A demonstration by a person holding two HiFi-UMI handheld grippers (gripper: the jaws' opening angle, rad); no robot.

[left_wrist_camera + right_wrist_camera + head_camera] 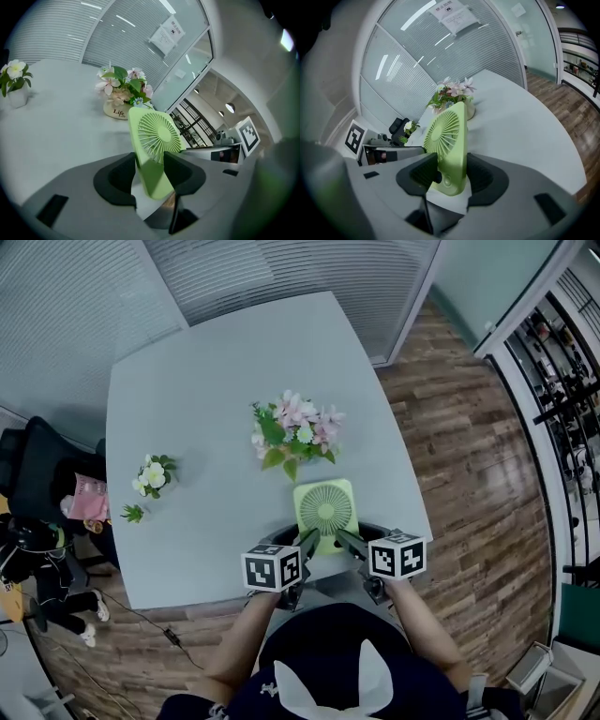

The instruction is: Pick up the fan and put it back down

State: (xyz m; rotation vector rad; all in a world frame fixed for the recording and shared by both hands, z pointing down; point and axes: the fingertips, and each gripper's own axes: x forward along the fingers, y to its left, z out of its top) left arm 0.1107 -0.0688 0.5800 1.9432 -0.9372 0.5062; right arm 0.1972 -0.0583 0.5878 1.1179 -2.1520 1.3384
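Note:
A light green square fan (325, 510) stands upright near the table's front edge, its round grille facing up at the head camera. My left gripper (307, 542) holds its lower left side and my right gripper (343, 540) its lower right side. In the left gripper view the fan (154, 140) sits tilted between the dark pads of the left gripper (149, 168), which press on it. In the right gripper view the fan (447, 136) is clamped edge-on by the right gripper (452, 176). Whether its base touches the table I cannot tell.
On the pale table (206, 409), a pot of pink and white flowers (292, 432) stands just behind the fan. A small white-flower pot (152, 474) and a tiny green plant (133, 514) sit at the left. A black chair (37, 465) is beyond the left edge.

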